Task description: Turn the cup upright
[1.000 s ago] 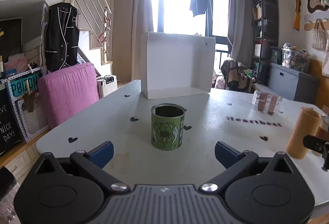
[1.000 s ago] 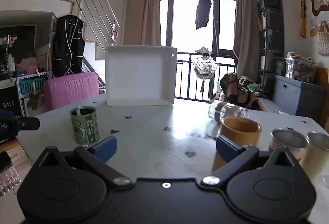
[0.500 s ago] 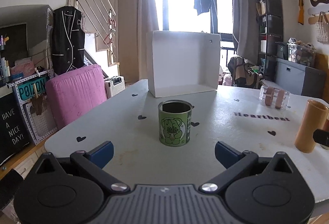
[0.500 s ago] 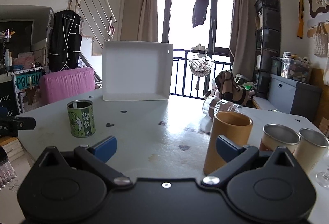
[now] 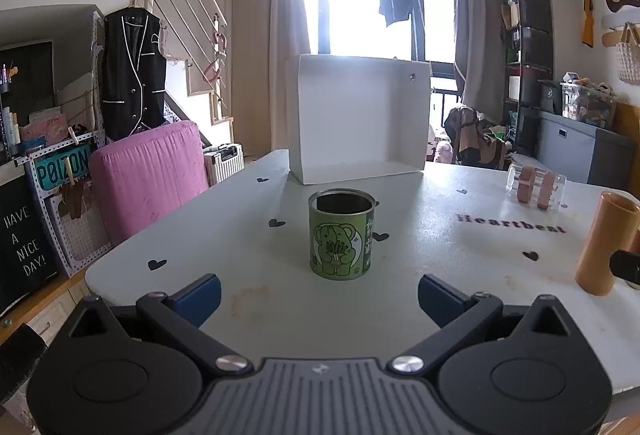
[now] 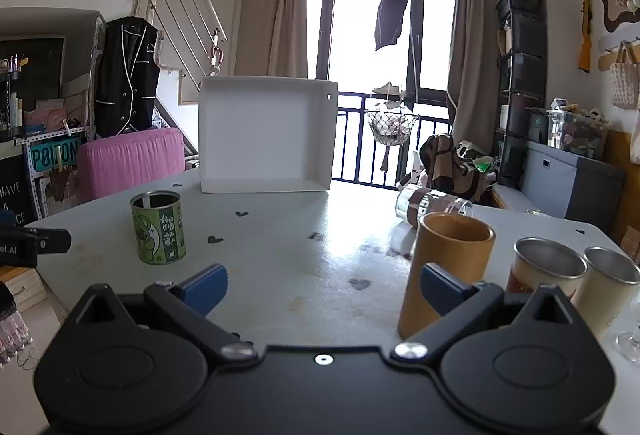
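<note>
A green tin cup with a cartoon elephant stands upright, mouth up, on the white table; it also shows in the right wrist view at the left. My left gripper is open and empty, just short of the green cup. My right gripper is open and empty, with an upright orange cup just beyond its right finger. A clear glass cup with brown bands lies on its side further back; it also shows in the left wrist view.
A white open box stands on its side at the table's far end. Two metal-rimmed cups stand upright at the right. A pink padded seat is beyond the table's left edge.
Both grippers have drawn back and risen a little from the table. The green cup stands where it was. Both jaws stay open.
</note>
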Motion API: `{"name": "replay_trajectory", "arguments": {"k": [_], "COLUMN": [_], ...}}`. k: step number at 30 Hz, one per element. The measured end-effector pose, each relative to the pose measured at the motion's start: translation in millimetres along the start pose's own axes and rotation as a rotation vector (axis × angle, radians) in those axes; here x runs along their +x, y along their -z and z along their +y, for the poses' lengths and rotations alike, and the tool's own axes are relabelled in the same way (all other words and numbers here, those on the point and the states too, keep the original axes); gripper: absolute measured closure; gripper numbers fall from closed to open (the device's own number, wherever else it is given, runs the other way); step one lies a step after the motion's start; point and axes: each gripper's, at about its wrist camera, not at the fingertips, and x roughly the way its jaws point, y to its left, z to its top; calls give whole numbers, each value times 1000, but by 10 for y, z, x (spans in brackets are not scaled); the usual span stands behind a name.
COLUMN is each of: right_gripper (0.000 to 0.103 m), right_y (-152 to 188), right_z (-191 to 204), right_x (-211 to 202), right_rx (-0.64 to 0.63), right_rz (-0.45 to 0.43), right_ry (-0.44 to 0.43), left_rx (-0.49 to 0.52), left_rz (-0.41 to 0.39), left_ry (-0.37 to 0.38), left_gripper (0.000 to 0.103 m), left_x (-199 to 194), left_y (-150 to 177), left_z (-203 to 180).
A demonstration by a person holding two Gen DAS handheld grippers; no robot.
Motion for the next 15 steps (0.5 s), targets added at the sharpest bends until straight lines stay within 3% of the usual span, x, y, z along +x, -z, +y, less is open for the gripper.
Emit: {"name": "replay_trajectory", "arguments": {"k": [15], "right_gripper": [0], "right_y": [1], "right_z": [-3], "right_x": [5], "right_rx": [0], "right_rz": [1], "right_ry": [-1], "left_rx": [-1], "left_rz": [-1], "left_ry": [2], "left_gripper": [0], "left_x": [4], "left_y": [13], "left_z": [-7]}}
